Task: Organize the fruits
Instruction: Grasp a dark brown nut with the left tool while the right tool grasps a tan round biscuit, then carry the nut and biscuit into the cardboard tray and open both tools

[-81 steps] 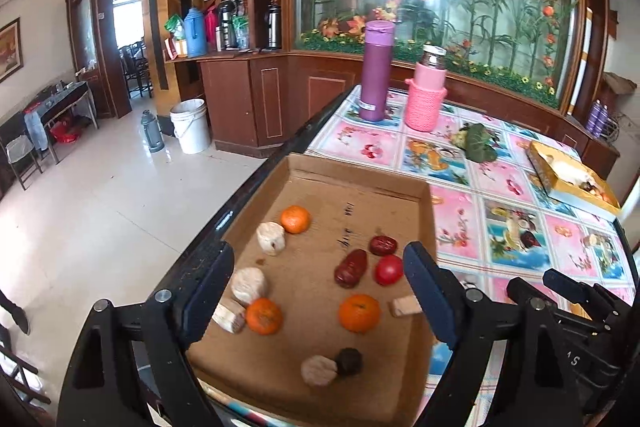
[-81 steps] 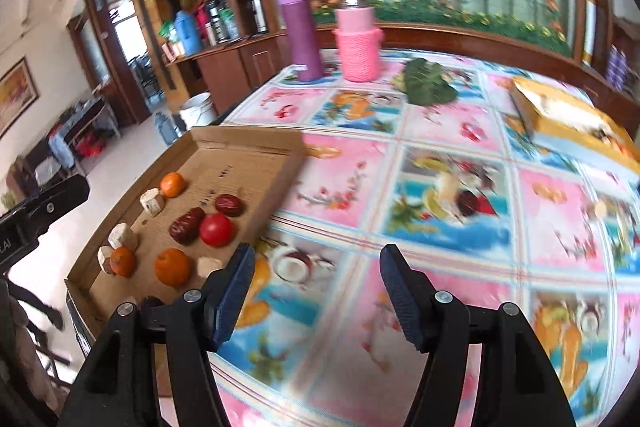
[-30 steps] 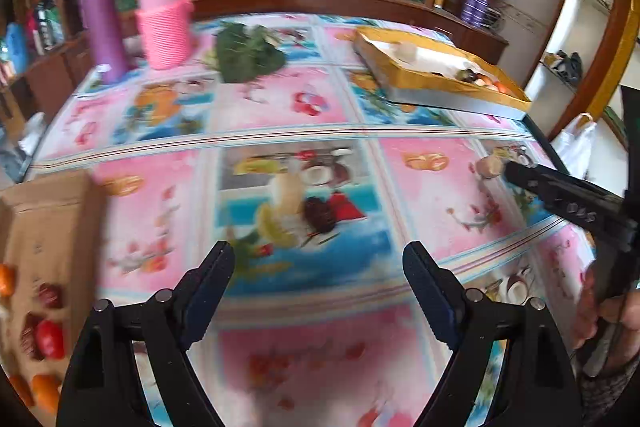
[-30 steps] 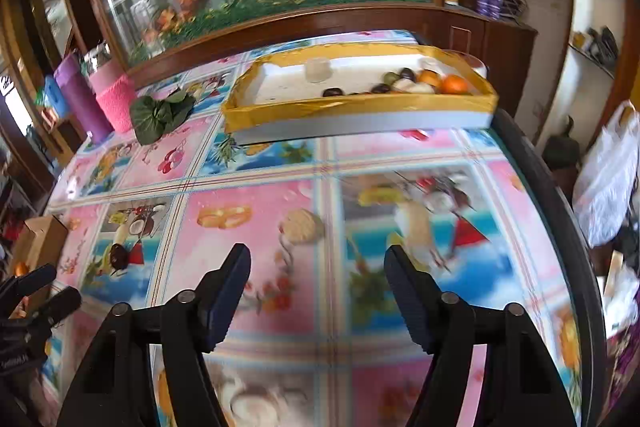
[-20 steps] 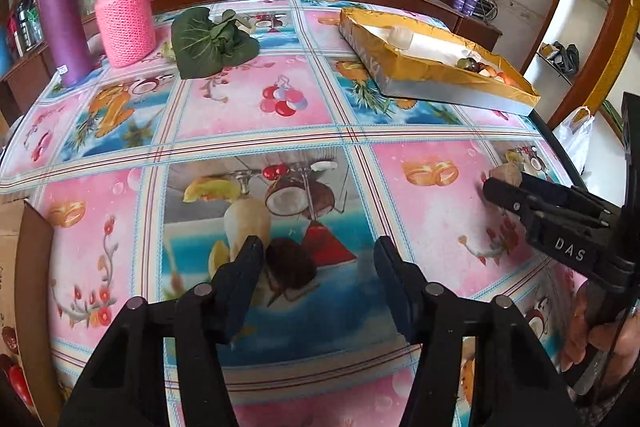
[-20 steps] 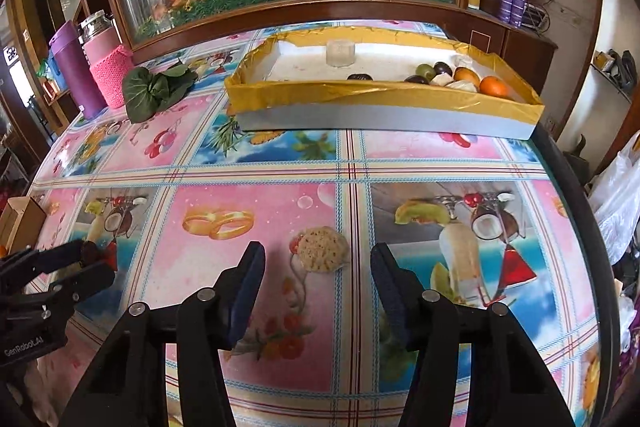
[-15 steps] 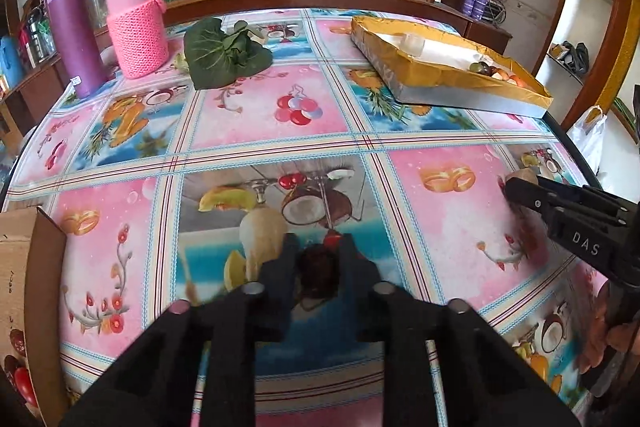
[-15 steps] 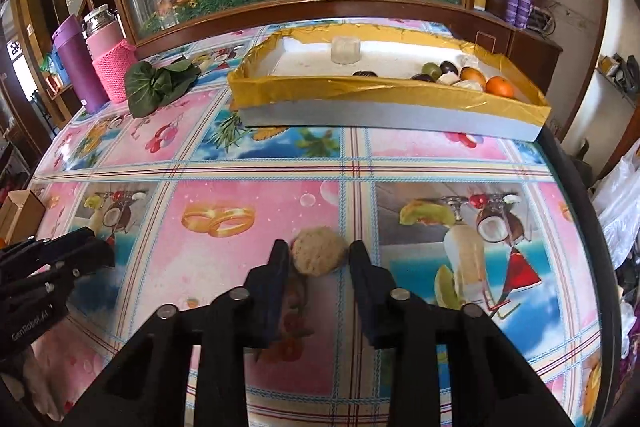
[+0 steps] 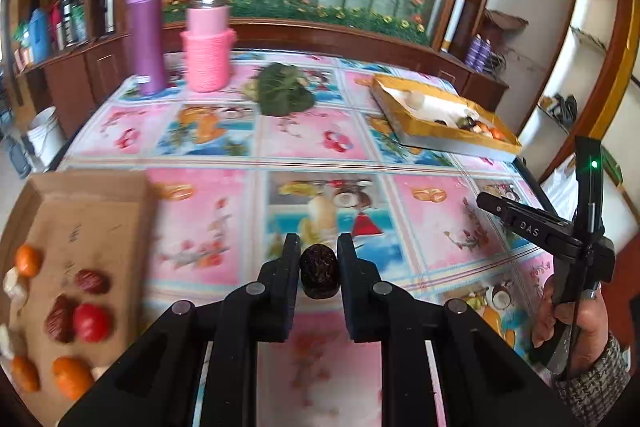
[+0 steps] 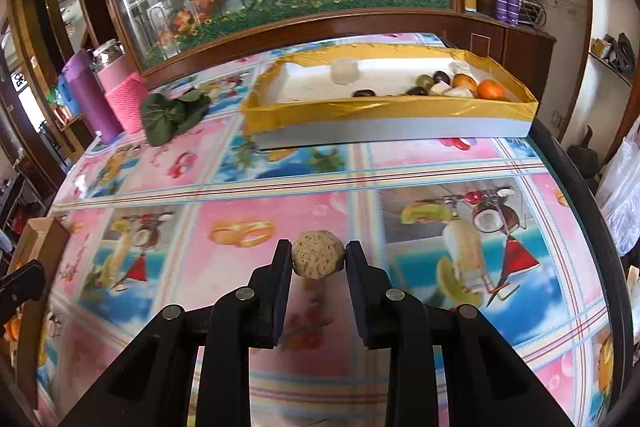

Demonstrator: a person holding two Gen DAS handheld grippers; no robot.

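Item: left gripper (image 9: 319, 259), black two-finger tool, jaws clamped on one dark brown wrinkled date-like fruit (image 9: 319, 275), held above the glossy fruit-print tablecloth (image 9: 224, 211). Item: right gripper (image 10: 318, 259), same make, jaws clamped on one tan, rough, faceted ball-shaped fruit (image 10: 317, 261), likewise held over the cloth. Left view only: flat brown cardboard tray (image 9: 100, 211) at the table's left edge, holding four orange citrus fruits, one red round fruit (image 9: 91, 323), two dark red dates and several pale chunks partly cut off by the frame; the right gripper's body seen side-on, gripped by a hand (image 9: 576, 327) in a grey knit cuff; a white bucket (image 9: 44, 135) on the floor. Right view only: contents of the yellow-taped white foam box (image 10: 384, 111) at the far right of the table, namely one pale translucent cube (image 10: 344, 70), two orange fruits, one green fruit, three dark fruits and some white pieces, exact count unclear. Both views: one tall purple flask (image 9: 146, 33), one jar in a pink knitted sleeve (image 9: 208, 47), one bunch of dark green leaves (image 9: 284, 89), all standing or lying at the table's far side, well apart from both grippers.
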